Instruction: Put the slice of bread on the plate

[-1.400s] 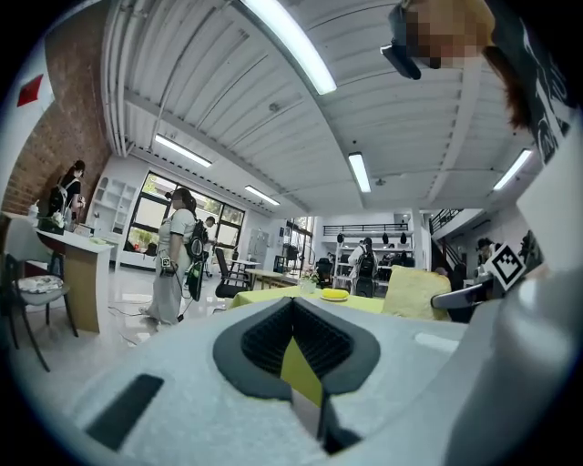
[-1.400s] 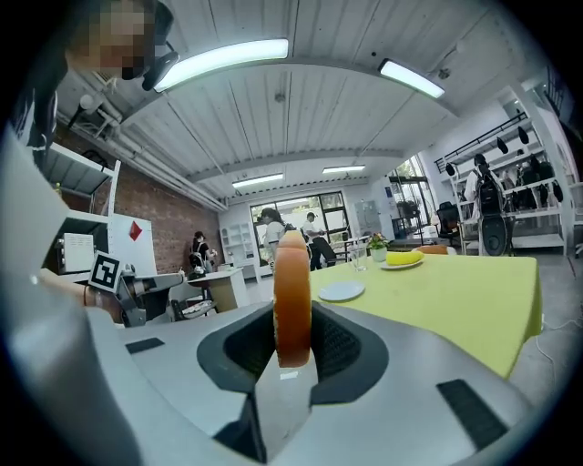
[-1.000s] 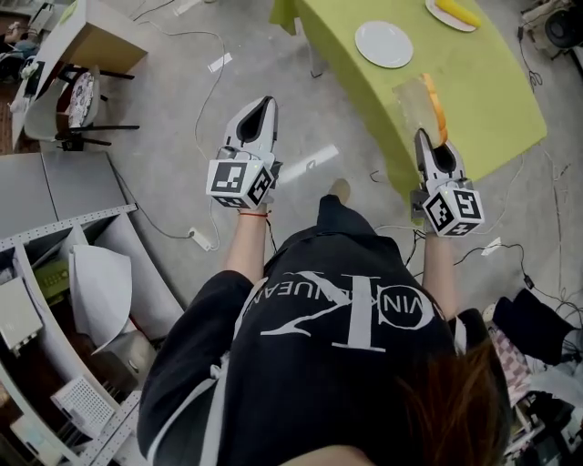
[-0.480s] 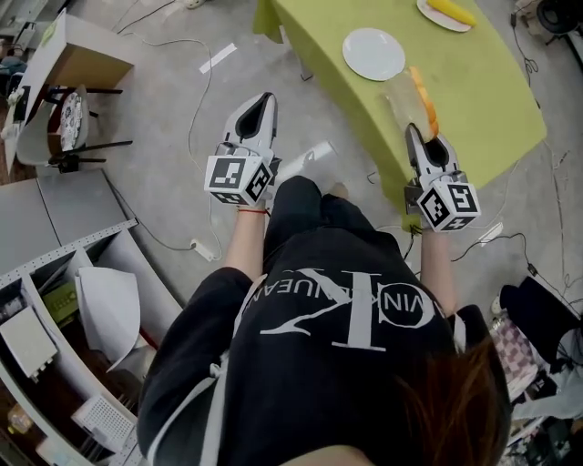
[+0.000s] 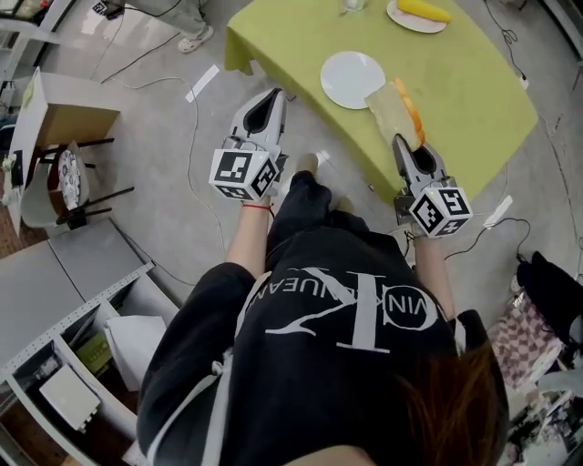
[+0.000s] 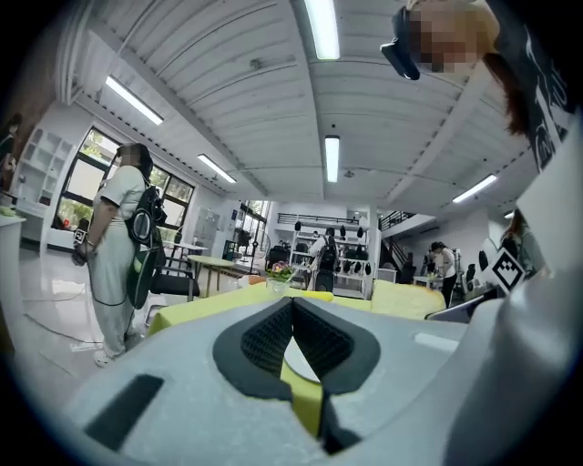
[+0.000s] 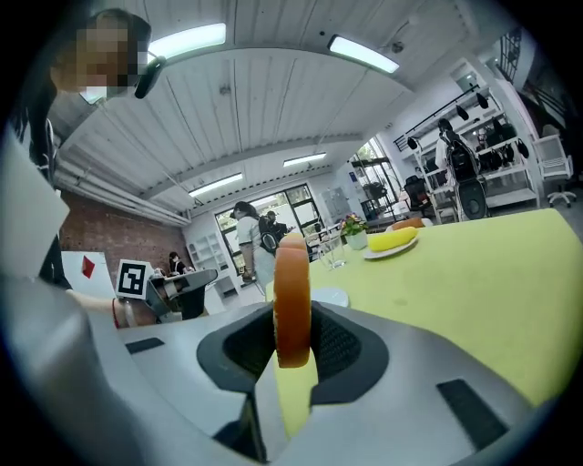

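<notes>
Slice of bread (image 5: 397,109), one: stood on edge, clamped between the pads of the right gripper (image 5: 407,146), whose jaws are parted only by its thickness. Long axis runs forward from the jaws, over the near edge of the green table (image 5: 474,86).
Left gripper (image 5: 271,98): jaws together, empty.
Plates, two: bare white plate (image 5: 352,79) just beyond the bread; far plate (image 5: 412,18) bearing something yellow.

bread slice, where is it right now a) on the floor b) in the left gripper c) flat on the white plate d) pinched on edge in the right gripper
D: the bread slice stands on edge between the right gripper's pads, and the white plate is bare.
</notes>
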Tool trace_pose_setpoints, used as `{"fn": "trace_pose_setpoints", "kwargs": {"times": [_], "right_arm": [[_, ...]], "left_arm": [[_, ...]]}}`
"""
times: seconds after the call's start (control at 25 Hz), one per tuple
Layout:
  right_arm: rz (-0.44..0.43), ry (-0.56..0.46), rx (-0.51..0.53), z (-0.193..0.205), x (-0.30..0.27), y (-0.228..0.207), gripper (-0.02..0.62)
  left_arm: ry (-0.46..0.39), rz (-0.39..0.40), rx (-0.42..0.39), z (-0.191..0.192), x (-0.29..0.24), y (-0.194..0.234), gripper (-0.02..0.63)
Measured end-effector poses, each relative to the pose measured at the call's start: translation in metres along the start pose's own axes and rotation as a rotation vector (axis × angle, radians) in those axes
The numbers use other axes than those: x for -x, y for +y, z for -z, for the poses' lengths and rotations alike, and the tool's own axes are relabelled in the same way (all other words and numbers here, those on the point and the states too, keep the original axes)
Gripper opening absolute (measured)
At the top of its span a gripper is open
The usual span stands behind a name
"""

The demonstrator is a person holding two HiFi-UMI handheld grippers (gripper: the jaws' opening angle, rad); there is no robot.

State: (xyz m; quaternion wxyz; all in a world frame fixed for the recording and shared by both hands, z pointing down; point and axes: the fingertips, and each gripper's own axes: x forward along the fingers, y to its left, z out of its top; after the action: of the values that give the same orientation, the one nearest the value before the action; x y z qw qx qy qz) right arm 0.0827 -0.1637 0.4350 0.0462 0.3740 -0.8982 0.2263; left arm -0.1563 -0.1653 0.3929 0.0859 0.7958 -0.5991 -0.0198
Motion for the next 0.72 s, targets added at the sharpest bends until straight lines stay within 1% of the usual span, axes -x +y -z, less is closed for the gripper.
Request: {"fn": "trace_pose_setpoints", "kwargs": {"times": [0.12,0.28,0.44,0.72], "right_arm": [[0.008,-0.007,-0.027,-0.009,-0.017,-0.004,0.095],[0.017,0.003,-0.063,-0.012,-0.038,0.0,0.095],[0.007,0.029,-0.089,-0.006,-0.06,0.004,0.097],[-0.005,0.038,-0.183,0.002,-0.105,0.014,0.097]], "left_arm": [[0.011,0.047,-0.006,-0.006,-0.026,0.006,0.011],[0.033,0.1,-0.025,-0.01,-0.047,0.014,0.011],[0.054,0.124,-0.009,-0.005,-0.064,0.027,0.011],[0.086,0.171,-0.002,0.001,-0.085,0.056,0.011]]}}
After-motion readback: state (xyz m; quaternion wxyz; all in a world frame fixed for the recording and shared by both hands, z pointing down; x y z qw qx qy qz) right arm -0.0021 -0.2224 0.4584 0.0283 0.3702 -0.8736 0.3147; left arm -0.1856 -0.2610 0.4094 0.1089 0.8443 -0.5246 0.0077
